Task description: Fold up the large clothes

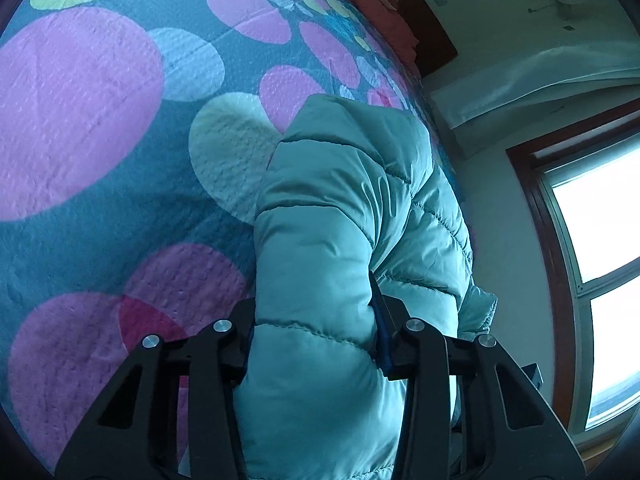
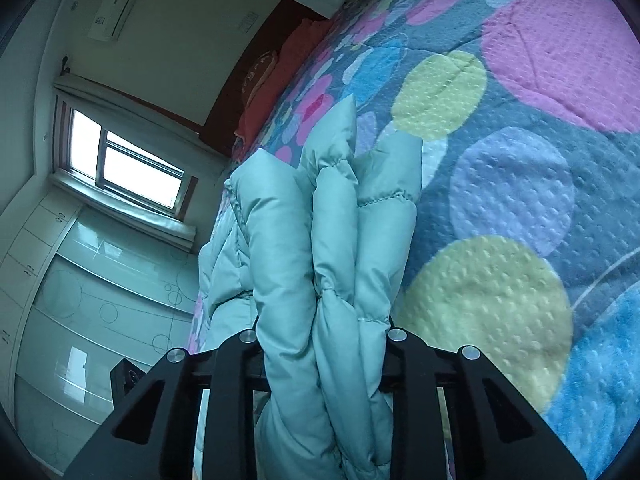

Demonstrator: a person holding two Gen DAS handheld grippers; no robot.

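Early in the fold: left gripper (image 1: 316, 336) and right gripper (image 2: 322, 340) each pinch bunched padding of the puffy mint-green quilted jacket (image 1: 340, 208) over the circle-patterned bedspread (image 1: 100, 120), nothing laid flat yet.

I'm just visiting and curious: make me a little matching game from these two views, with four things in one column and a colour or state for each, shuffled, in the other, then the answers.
Things:
1. puffer jacket
2. bedspread
3. window
4. left gripper

Colour or state:
A. bright with daylight
B. pale teal, quilted
C. clamped on padded fabric
D. grey-blue with big pink, yellow and blue dots

Pairs: 1-B, 2-D, 3-A, 4-C.
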